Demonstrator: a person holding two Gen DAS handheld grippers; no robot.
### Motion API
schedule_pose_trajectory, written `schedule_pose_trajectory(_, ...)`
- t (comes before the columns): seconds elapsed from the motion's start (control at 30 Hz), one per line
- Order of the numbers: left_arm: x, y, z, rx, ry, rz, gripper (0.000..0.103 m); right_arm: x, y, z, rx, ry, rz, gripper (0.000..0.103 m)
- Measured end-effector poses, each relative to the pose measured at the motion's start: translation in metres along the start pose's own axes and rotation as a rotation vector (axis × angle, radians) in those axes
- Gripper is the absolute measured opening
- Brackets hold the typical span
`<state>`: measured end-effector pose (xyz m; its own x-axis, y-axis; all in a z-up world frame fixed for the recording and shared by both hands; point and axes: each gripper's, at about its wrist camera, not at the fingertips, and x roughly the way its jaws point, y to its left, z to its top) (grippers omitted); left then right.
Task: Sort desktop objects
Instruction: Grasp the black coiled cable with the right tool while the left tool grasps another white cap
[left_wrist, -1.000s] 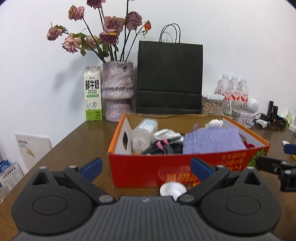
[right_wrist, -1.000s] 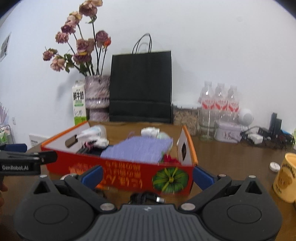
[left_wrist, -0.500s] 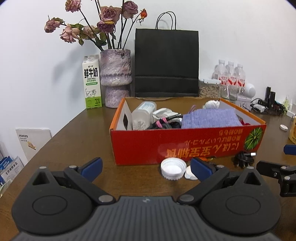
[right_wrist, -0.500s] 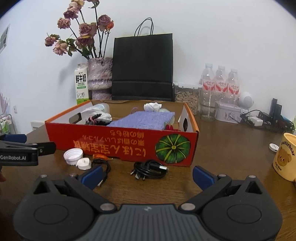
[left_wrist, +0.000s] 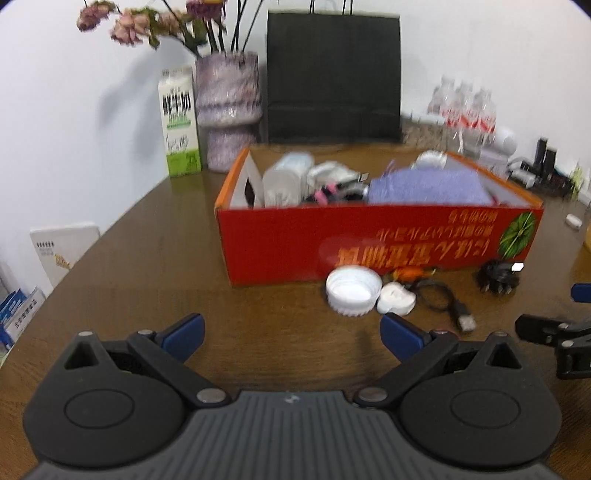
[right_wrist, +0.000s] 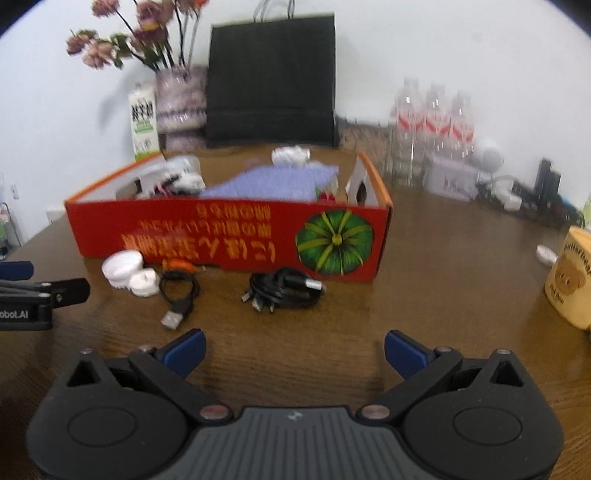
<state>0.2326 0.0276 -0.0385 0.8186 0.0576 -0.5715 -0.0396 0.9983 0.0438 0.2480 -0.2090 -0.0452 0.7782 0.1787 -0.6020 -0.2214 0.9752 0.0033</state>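
Left gripper spread wide, nothing between the blue pads, hovering over dark wood-grain tabletop. Ahead: red cardboard box, glossy print, open top, holding a lilac knit cloth, a white plastic bottle on its side and some black-pink clutter, too blurred to name. Just in front of the box wall: round ribbed white cap, touching a small smooth white case; thin black USB cable looped beside that; spiky black cable bundle further right. Behind box: milk carton, mottled ceramic vase, matte black paper bag.

Right wrist view: right gripper also wide apart, empty, above the tabletop. Same box, green pumpkin graphic on its right end. Coiled black cable bundle straight ahead, near the box front. White cap, white case and USB cable to the left. Cream mug with bear print at right edge; clear water bottles behind.
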Motion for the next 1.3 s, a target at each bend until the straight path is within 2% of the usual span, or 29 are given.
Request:
schedule_pose_trajectory(0.1, 0.008, 0.001, -0.002, 0.001, 0.054, -0.009, 0.103, 0.007, -0.003, -0.001, 0.017, 0.041, -0.002, 0.103)
schedule_pose_trajectory(0.37, 0.019, -0.002, 0.006, 0.016, 0.069, -0.018, 0.103, 0.021, -0.001, 0.008, 0.004, 0.051, 0.017, 0.103)
schedule_pose_trajectory(0.77, 0.046, -0.004, 0.024, -0.004, 0.067, -0.032, 0.103, 0.057, 0.001, 0.035, 0.028, 0.054, -0.003, 0.103)
schedule_pose_trajectory(0.9, 0.054, -0.004, 0.027, -0.006, 0.083, -0.046, 0.097, 0.061, 0.002, 0.037, 0.027, 0.054, 0.002, 0.103)
schedule_pose_trajectory(0.97, 0.055, -0.004, 0.028, -0.005, 0.078, -0.053, 0.096, 0.060, 0.003, 0.037, 0.025, 0.050, 0.009, 0.100)
schedule_pose_trajectory(1.03, 0.055, -0.006, 0.028, 0.001, 0.074, -0.061, 0.093, 0.057, 0.002, 0.036, 0.027, 0.036, 0.020, 0.088)
schedule_pose_trajectory(1.07, 0.054, -0.007, 0.028, 0.005, 0.071, -0.065, 0.089, 0.056, 0.002, 0.036, 0.027, 0.028, 0.030, 0.085)
schedule_pose_trajectory(1.13, 0.053, -0.009, 0.028, 0.016, 0.063, -0.072, 0.080, 0.054, 0.003, 0.036, 0.021, 0.017, 0.044, 0.069)
schedule_pose_trajectory(1.2, 0.050, -0.012, 0.028, 0.027, 0.054, -0.083, 0.059, 0.051, 0.005, 0.036, 0.007, 0.007, 0.059, 0.060)
schedule_pose_trajectory(1.23, 0.048, -0.012, 0.027, 0.027, 0.048, -0.084, 0.053, 0.050, 0.006, 0.036, 0.002, 0.005, 0.066, 0.059)
schedule_pose_trajectory(1.27, 0.047, -0.012, 0.026, 0.026, 0.045, -0.087, 0.042, 0.049, 0.007, 0.035, -0.002, 0.005, 0.075, 0.059)
schedule_pose_trajectory(1.3, 0.046, -0.012, 0.026, 0.024, 0.042, -0.088, 0.041, 0.048, 0.007, 0.034, -0.005, 0.003, 0.083, 0.058)
